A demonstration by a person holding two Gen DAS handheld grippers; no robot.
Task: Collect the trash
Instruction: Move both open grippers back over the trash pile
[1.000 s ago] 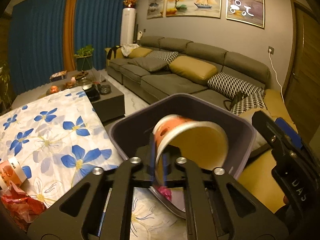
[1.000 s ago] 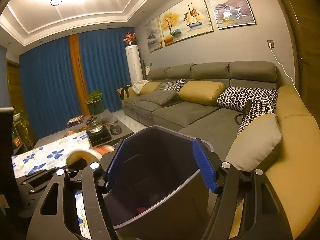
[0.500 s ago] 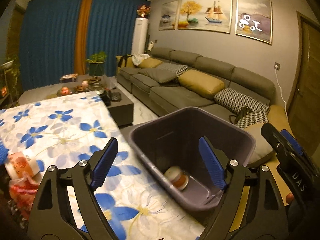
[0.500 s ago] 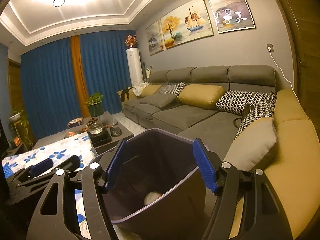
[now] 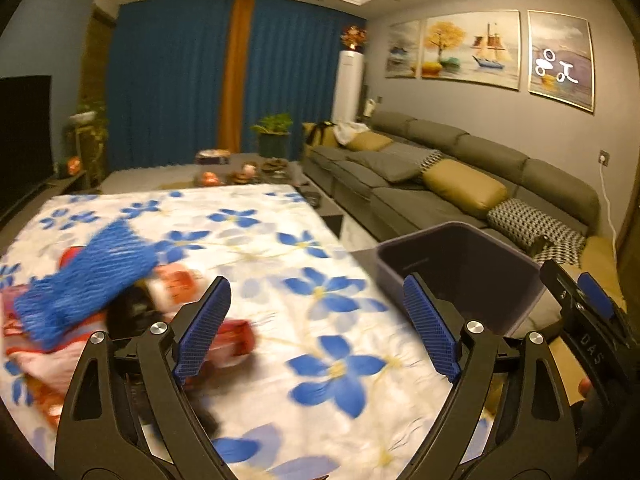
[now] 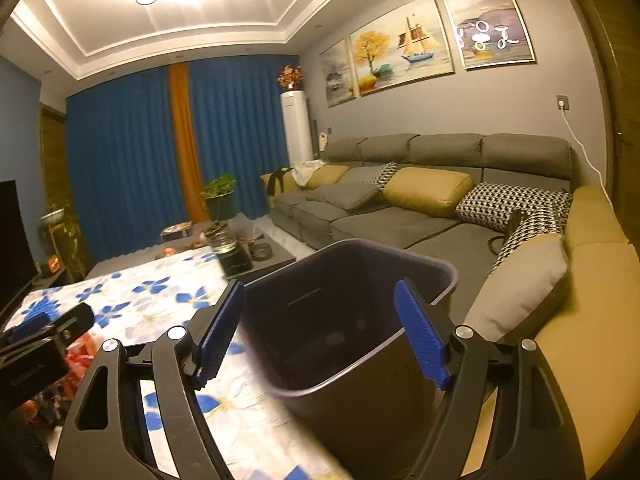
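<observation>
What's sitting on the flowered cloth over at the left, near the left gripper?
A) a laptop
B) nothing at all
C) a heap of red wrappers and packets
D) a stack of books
C: in the left wrist view, red wrappers and packets lie in a blurred heap on the flowered cloth, just beyond the left gripper, whose jaws are opening with nothing between them.

Dark bin stands upright beside red wrappers heaped on the floral cloth.

One bin, three paintings, two grippers.
</observation>
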